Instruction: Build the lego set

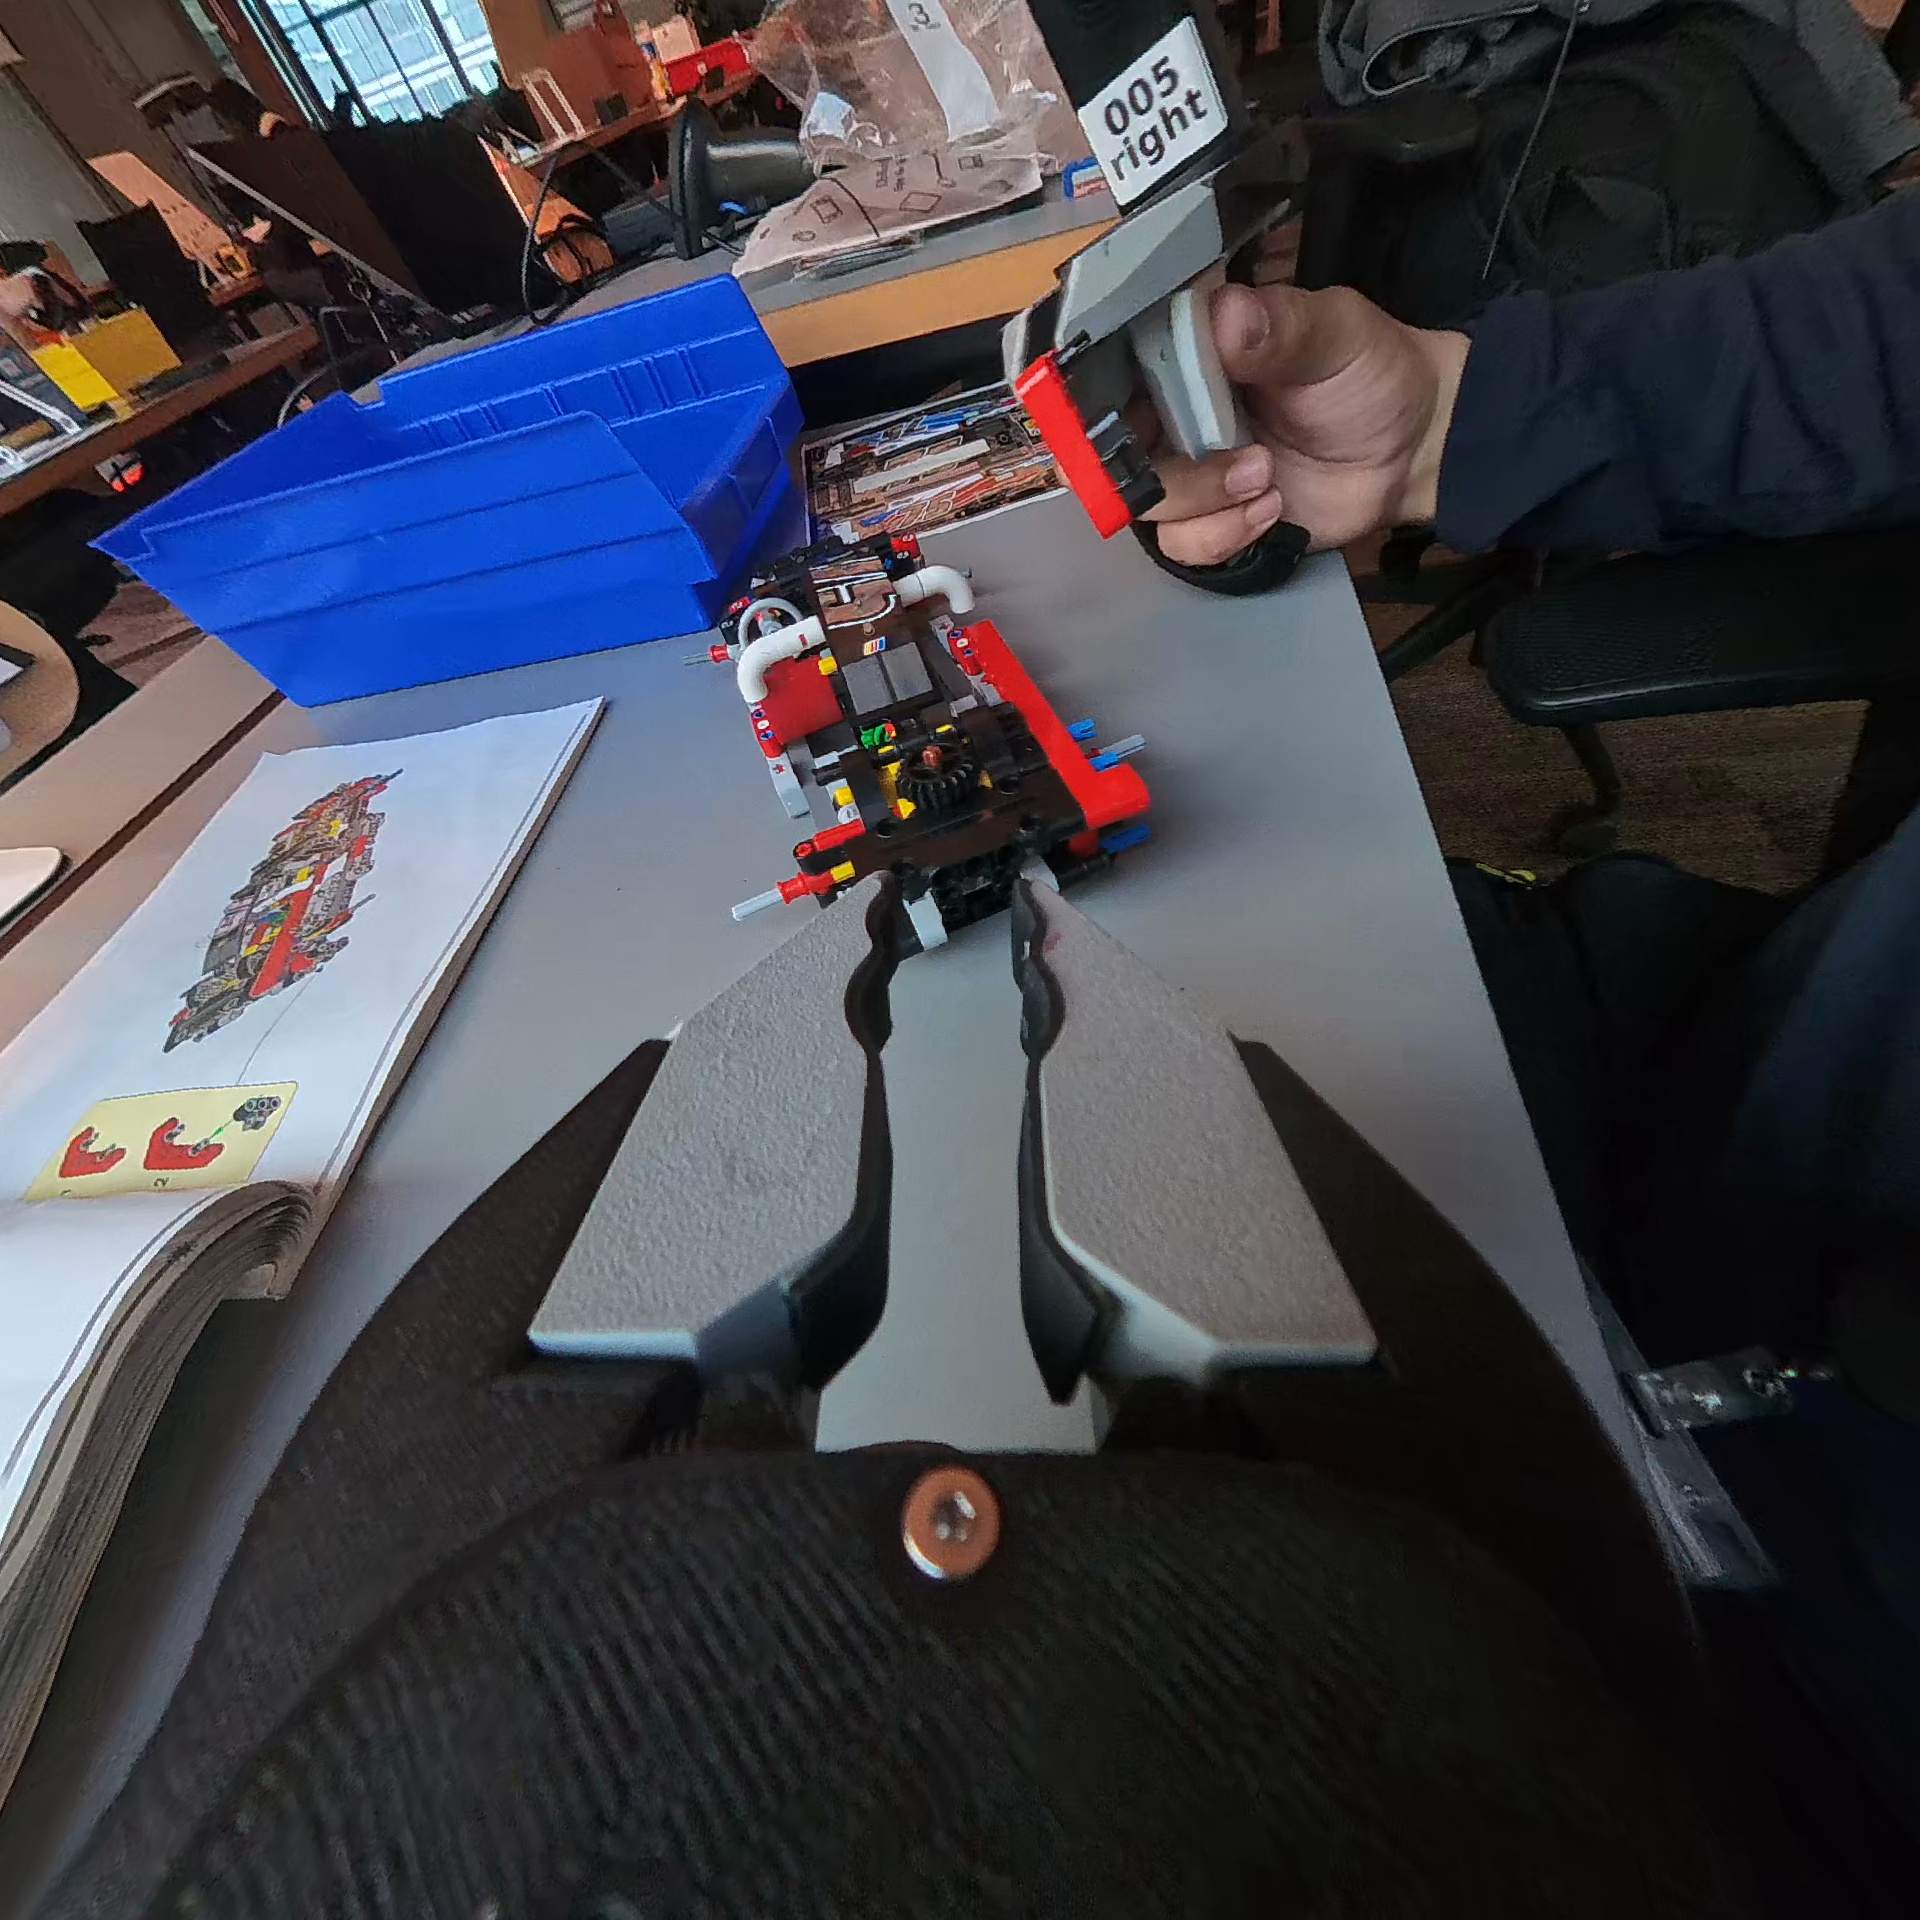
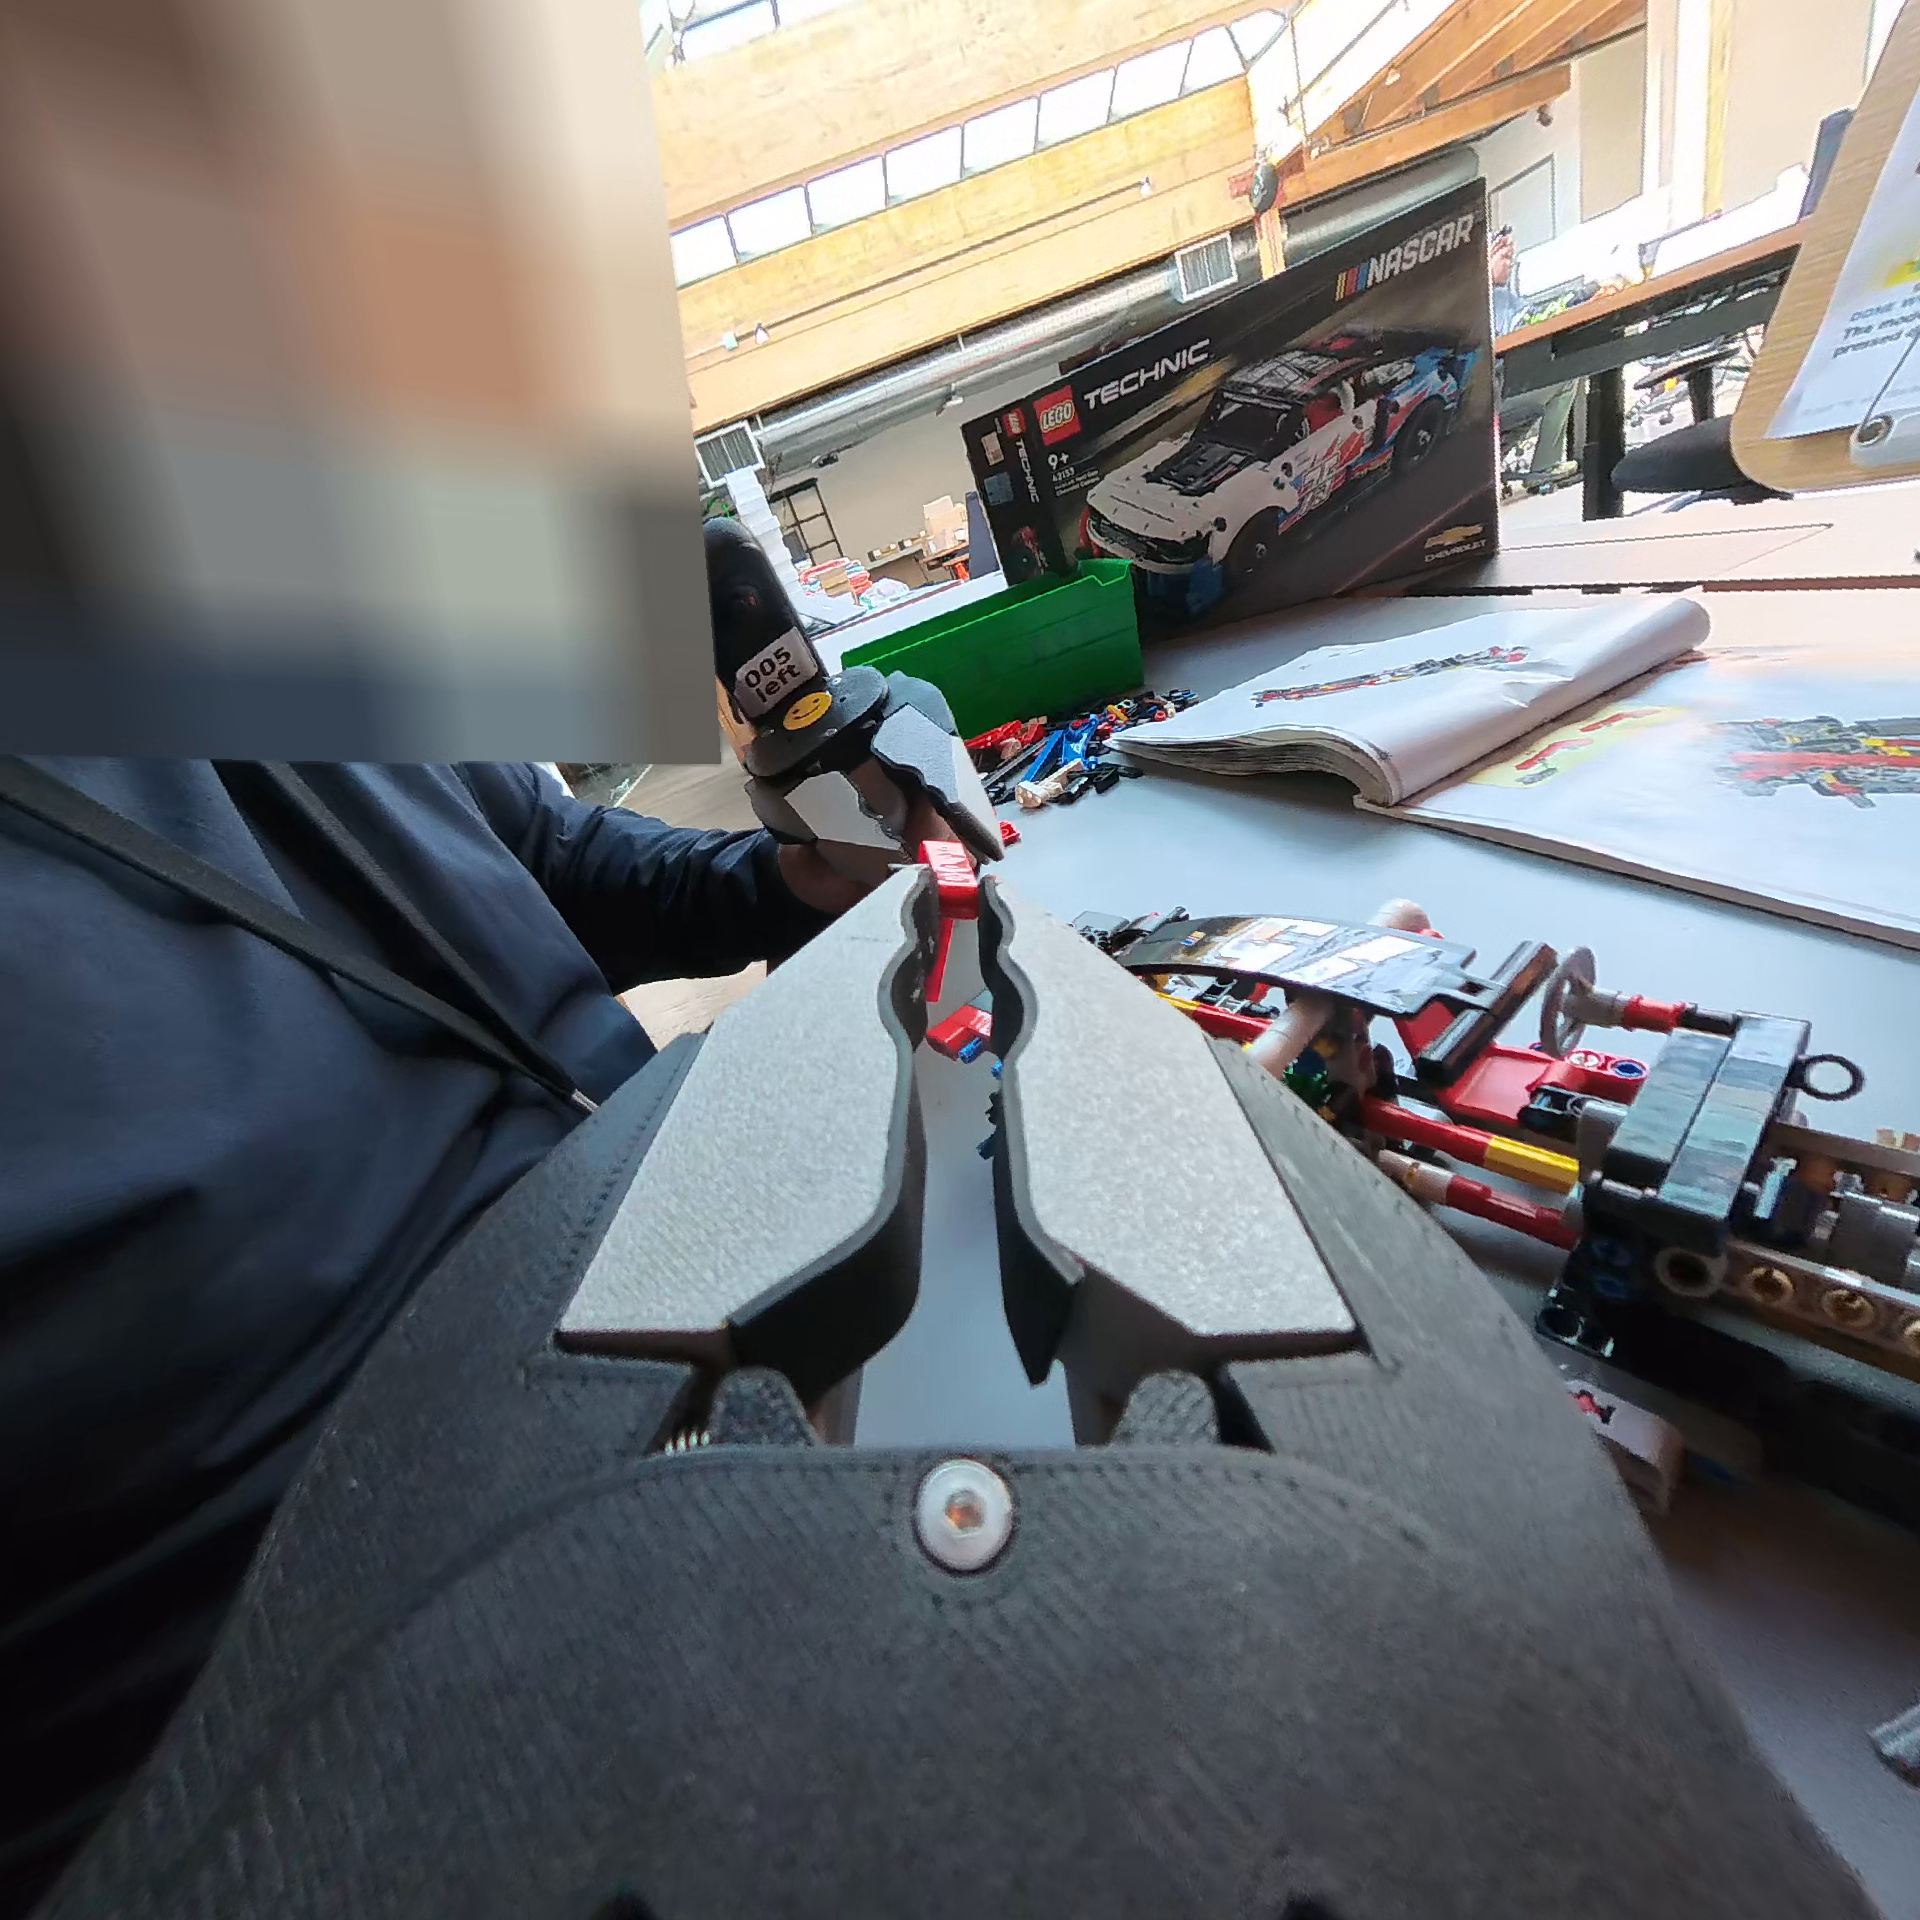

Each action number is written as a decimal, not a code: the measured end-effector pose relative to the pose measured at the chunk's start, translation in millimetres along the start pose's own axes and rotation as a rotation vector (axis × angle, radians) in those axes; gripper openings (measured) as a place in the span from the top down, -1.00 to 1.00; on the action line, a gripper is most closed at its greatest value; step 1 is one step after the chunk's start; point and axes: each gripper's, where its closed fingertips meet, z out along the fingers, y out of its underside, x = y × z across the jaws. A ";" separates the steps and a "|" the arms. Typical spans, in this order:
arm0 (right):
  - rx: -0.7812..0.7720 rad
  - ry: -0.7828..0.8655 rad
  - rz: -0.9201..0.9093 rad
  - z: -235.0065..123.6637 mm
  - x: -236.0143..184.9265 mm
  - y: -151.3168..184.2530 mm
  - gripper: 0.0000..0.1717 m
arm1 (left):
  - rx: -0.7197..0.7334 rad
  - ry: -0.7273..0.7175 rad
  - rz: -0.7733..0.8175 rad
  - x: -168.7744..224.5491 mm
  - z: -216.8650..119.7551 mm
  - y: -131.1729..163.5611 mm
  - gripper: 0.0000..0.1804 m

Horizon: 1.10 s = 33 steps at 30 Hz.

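Red and black plastic makes up the half-built car lying at the centre of the left wrist view on the grey table. Your left gripper has narrow jaws set on either side of the black block at the car's near end; the fingertips sit right at its sides, though whether they truly press is hard to tell.

Your right gripper is held up off the table in your hand, at the upper right of the left wrist view. Its jaws are nearly shut on a flat red piece, pinched by one edge so most of it stands clear of the fingers.

Further out: a blue bin at upper left, an open manual at left, a sticker sheet behind the car. The right wrist view adds a green bin, loose parts and the car's box near its top.

Risks, as I judge them: that thin edge hold could let the red piece twist or drop if it knocks against anything. A grip only at the car's tip could let the car swing on the table under a sideways push, or pull that end block loose. The pins sticking out along its sides could snag a finger.
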 end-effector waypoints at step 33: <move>-0.057 0.008 -0.014 7.6 3.5 6.2 0.96 | -0.009 0.026 -0.049 -5.6 3.4 2.4 0.79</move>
